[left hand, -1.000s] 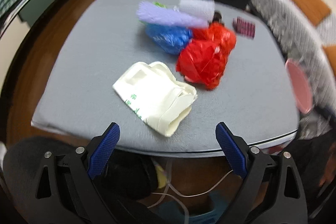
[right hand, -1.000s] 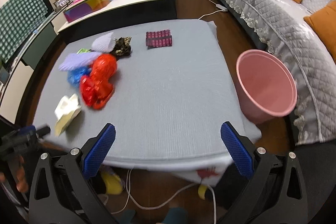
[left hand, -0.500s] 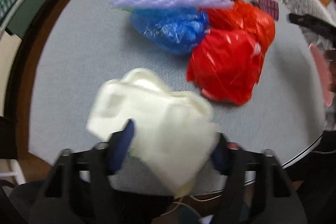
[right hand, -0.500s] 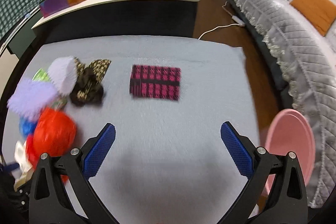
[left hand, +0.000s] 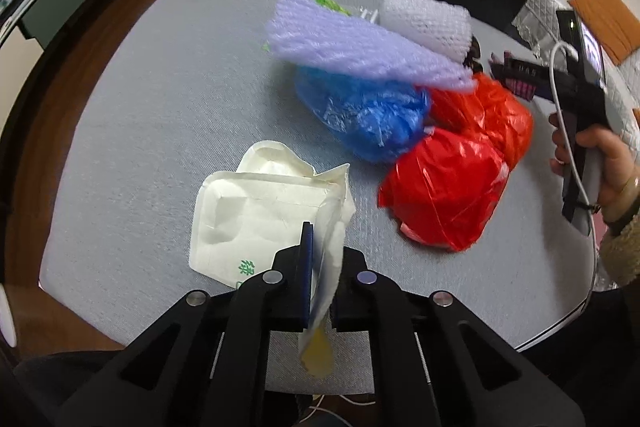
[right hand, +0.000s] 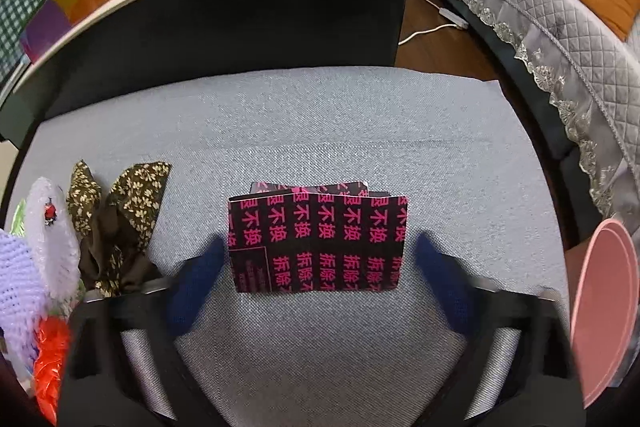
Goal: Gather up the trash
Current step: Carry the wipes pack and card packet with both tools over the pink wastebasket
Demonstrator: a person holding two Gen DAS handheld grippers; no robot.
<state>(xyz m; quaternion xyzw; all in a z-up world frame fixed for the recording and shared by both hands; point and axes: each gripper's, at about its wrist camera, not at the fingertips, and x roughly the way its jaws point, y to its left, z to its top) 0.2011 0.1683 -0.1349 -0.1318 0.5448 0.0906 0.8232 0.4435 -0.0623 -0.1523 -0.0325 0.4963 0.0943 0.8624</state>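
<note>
I am at the pick-up step on both sides. My left gripper (left hand: pixel 320 267) is closing, its pads already pinching the near edge of the cream paper bag (left hand: pixel 264 215), which lies on the grey table (left hand: pixel 132 107) at about 11 o'clock from my jaws; a flap of it hangs down between them. Beyond, toward 1 o'clock, sit the blue plastic bag (left hand: pixel 364 115), the red plastic bag (left hand: pixel 448 191) and the lilac foam net (left hand: pixel 360 47).

My right gripper (right hand: pixel 316 283) has its jaws spread and closing, one pad on each side of the black-and-pink printed packet (right hand: pixel 320 239), which lies flat at 12 o'clock; as far as I can tell, the pads do not press it yet.

The pink bin (right hand: pixel 600 311) stands off the table edge at 3 o'clock from my right jaws. Next, I judge, the right must finish its squeeze on that thin packet, then both loads need lifting clear and carrying over to the bin. The limp bag may slip or drag.
</note>
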